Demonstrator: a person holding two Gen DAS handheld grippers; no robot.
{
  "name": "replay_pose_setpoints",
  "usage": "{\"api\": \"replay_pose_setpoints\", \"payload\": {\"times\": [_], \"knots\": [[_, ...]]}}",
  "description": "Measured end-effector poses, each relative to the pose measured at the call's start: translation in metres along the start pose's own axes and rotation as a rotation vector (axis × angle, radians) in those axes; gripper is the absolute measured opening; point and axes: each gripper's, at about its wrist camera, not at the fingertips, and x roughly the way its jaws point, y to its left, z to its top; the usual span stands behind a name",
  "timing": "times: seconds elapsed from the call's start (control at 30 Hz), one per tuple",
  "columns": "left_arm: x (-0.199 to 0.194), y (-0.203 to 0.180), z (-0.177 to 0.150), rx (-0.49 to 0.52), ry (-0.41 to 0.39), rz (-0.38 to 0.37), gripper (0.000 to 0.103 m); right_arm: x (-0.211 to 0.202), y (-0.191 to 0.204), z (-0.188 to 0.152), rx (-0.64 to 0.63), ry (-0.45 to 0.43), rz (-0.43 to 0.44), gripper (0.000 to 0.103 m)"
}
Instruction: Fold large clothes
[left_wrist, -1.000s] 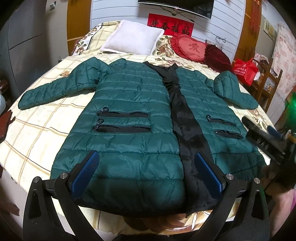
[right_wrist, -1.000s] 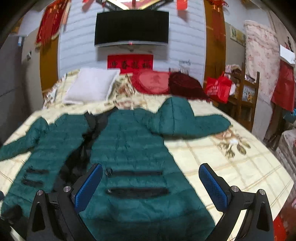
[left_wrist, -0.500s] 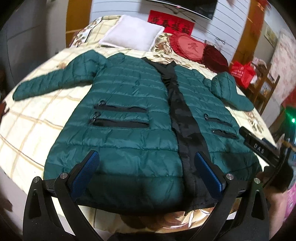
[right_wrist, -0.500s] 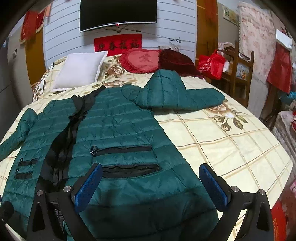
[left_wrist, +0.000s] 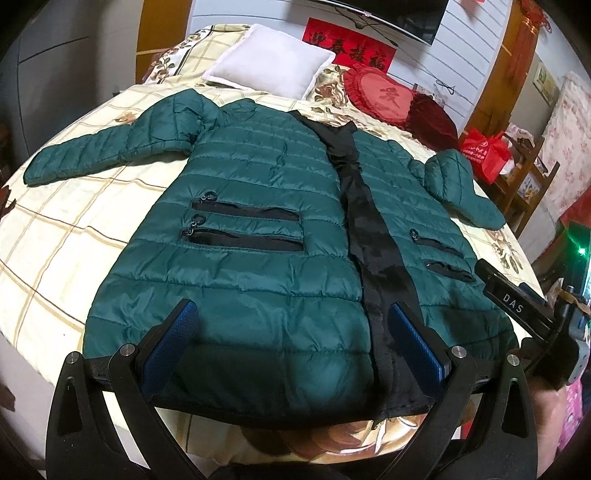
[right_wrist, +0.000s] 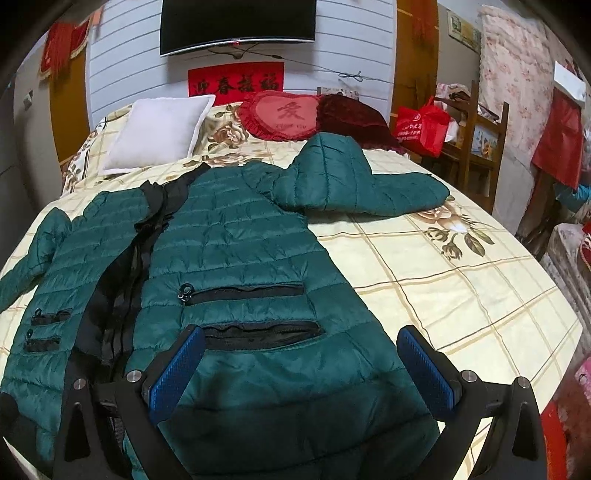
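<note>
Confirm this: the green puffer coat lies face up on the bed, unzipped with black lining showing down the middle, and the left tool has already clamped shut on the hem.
Not quite. The left tool is open, its blue pads apart over the hem of the green puffer coat, gripping nothing; the left wrist view shows it. The rest holds: the coat lies face up on the bed, black lining showing down the middle.

Jacket dark green, black zip strip; bedsheet cream plaid with flowers; pillow white; heart cushion red; gripper pads blue.
</note>
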Motion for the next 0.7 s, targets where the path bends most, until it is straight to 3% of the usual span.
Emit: {"api": "replay_pose_setpoints", "payload": {"times": [0.7], "knots": [[0.0,-0.002,-0.001,0.02,-0.006,0.017,0.103,-0.013,0.0,0.0,0.001,-0.063,0.016,0.103]]}}
